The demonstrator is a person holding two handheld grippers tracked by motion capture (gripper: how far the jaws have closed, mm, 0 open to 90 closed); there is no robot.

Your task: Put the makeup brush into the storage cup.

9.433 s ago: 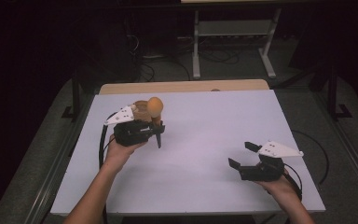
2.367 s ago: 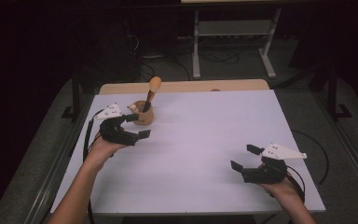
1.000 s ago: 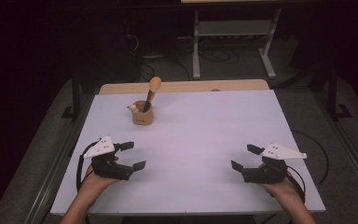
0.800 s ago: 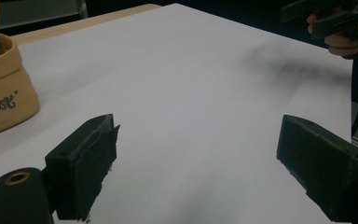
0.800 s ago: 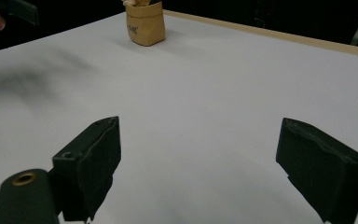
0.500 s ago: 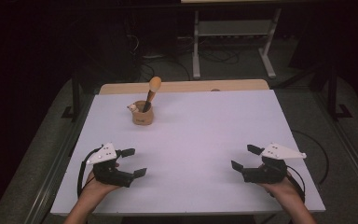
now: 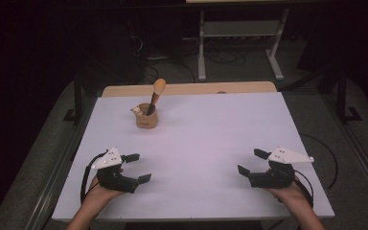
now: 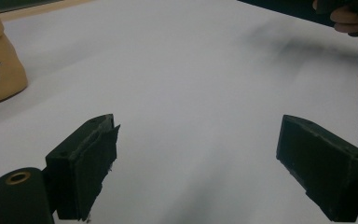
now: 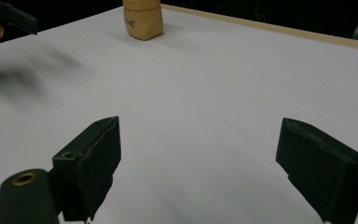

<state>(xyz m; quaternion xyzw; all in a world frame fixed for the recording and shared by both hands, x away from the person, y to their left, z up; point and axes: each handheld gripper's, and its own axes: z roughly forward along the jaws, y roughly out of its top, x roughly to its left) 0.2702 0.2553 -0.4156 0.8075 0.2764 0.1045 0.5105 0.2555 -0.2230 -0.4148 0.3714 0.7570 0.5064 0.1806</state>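
Counted on one bench (image 7: 211,143): four things.
One tan cup (image 7: 146,116), one brush (image 7: 155,94) standing in it, upper left of frame; two claws, left claw (image 7: 138,167) and right claw (image 7: 252,162), lower corners.

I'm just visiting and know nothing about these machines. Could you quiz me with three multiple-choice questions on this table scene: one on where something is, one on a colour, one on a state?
1. Where does the tan cup stand on the white table?
A. far side, left of centre
B. near edge, right corner
C. dead centre

2. What colour are the jaws of both grippers?
A. red
B. black
C. silver

3. How are the jaws of the left gripper?
A. closed on the cup
C. closed on a brush
B. open, with nothing between them

Answers:
1 A, the high view shows the cup far from the hands, toward the left.
2 B, both gripper views show black jaws.
3 B, the left gripper view shows bare table between them.
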